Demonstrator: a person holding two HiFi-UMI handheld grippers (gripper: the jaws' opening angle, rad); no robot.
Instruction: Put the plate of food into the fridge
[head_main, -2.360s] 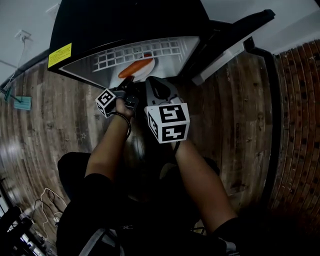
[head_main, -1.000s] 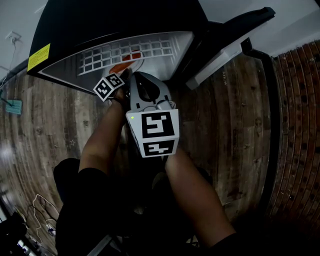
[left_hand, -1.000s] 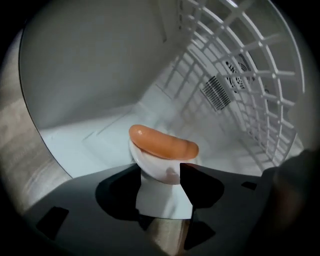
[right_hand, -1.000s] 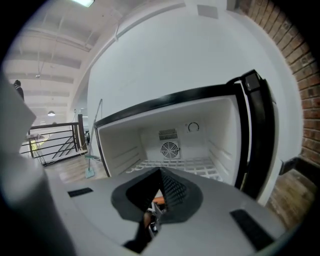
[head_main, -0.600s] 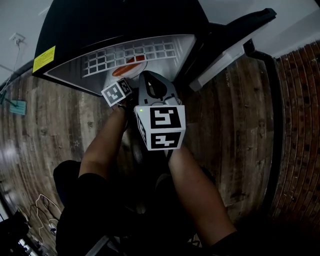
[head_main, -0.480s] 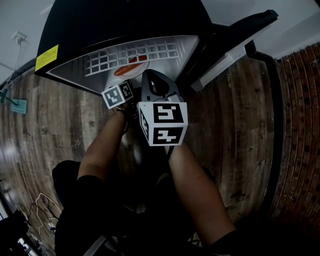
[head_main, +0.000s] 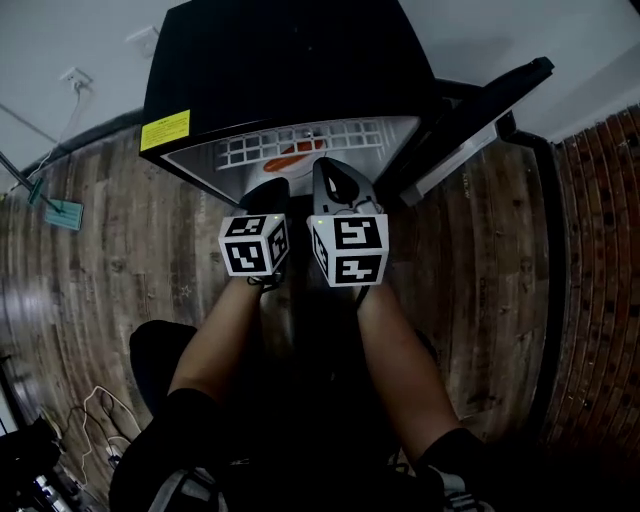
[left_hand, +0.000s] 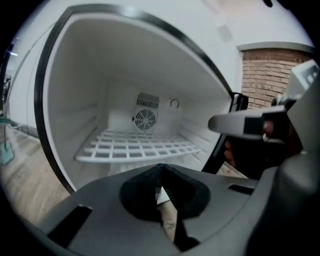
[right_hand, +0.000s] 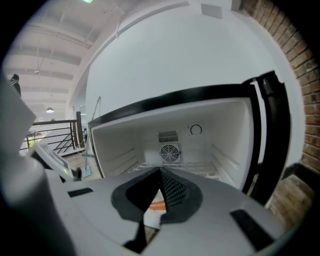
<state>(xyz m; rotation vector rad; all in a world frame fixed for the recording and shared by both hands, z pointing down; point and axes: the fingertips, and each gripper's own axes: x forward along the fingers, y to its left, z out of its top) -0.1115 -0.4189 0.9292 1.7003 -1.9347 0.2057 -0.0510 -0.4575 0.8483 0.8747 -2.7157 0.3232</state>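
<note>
The plate (right_hand: 152, 215) with its orange food (head_main: 296, 151) is now lying inside the fridge (head_main: 290, 70), low down and, as far as can be made out, beneath the white wire shelf (left_hand: 135, 147) rather than on it, and no tool is touching it. A second ago the left tool (left_hand: 160, 172) was reaching in right at the plate; it is now hanging back from the opening and higher, side by side with the right tool (right_hand: 160, 172), and its jaws are pressed together on nothing (their tips are meeting in front of an empty shelf in the left gripper view). The right tool's jaws are likewise meeting at the tips with nothing pinched, and the plate and a strip of the orange food are only showing through the notch below them, farther in. The fridge door (head_main: 470, 120) is standing wide open to the right, over the wooden floor (head_main: 120, 250). Judging from this, the placing itself is looking finished: the plate is sitting released in the compartment, and swinging the door shut is probably all that is remaining.
</note>
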